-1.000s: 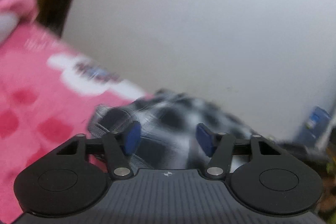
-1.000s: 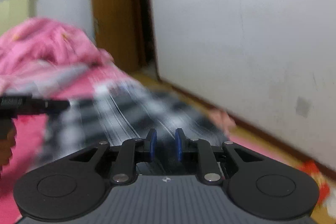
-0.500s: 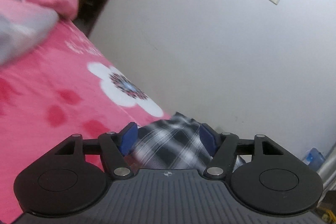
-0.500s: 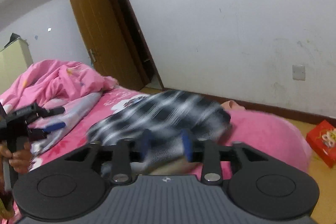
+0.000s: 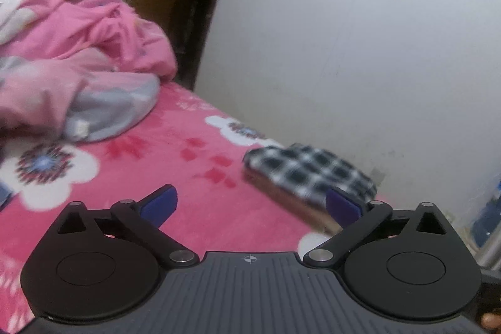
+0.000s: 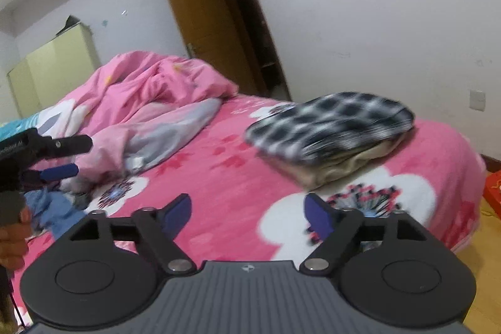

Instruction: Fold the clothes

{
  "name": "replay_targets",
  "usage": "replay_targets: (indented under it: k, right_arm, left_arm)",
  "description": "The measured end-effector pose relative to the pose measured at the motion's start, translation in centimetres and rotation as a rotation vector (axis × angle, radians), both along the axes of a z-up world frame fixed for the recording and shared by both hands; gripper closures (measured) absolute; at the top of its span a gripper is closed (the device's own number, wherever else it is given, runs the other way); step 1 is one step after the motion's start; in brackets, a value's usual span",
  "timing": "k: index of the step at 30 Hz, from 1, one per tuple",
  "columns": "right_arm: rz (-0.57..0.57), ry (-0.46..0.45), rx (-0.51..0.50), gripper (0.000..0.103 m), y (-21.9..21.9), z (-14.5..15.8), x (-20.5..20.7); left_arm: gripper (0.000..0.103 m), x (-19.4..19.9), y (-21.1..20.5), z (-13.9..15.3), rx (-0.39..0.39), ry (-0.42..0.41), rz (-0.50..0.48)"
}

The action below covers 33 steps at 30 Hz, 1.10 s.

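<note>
A black-and-white checked cloth garment (image 6: 328,121) lies gathered into a compact flat bundle on top of a cream-coloured folded fabric (image 6: 341,161), near the far corner of the pink flower-printed bed blanket (image 6: 219,193). Stacked like that, it reads as a folded piece laid on a pile — though whether the stacking is finished I can't say; its edges are blurred.

The right gripper (image 6: 247,212) hangs back from the stack, blue pads spread wide with nothing between them. The left gripper (image 5: 250,202) is likewise spread and empty, on the near side of the stack, and it also shows at the left edge of the right view, held in a hand (image 6: 12,237).

Beyond the stack the blanket drops off toward a white wall (image 6: 391,21), so there's little margin on that side. Between the stack and the crumpled pink quilt (image 6: 150,83) with its grey lining (image 6: 175,130) the blanket is bare and flat — good room for spreading cloth. Near the quilt, a heap of blue cloth (image 6: 53,208) sits by the hand.
</note>
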State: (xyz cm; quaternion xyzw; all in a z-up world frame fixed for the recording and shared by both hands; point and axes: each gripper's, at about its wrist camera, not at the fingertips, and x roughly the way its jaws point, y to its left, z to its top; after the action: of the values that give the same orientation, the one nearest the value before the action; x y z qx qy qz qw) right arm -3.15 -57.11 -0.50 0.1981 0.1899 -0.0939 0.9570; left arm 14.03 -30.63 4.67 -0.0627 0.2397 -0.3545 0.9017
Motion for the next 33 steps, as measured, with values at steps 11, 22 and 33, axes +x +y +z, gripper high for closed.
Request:
replay_targets:
  k: [11,22,33]
  right_arm:
    - [-0.066,0.016,-0.053,0.000,7.1,3.7,-3.7]
    - [-0.078,-0.122,-0.007,0.000,12.8,9.9,-4.7]
    - [-0.099,-0.038,-0.080,0.000,19.1,12.3,-4.7]
  left_arm:
    - [0.000,-5.6,3.7,1.1,0.030,0.033,0.051]
    - [0.000,-7.7,11.9,3.1,-0.018,0.013,0.197]
    - [0.000,-8.4,18.0,3.0,-0.036,0.062,0.320]
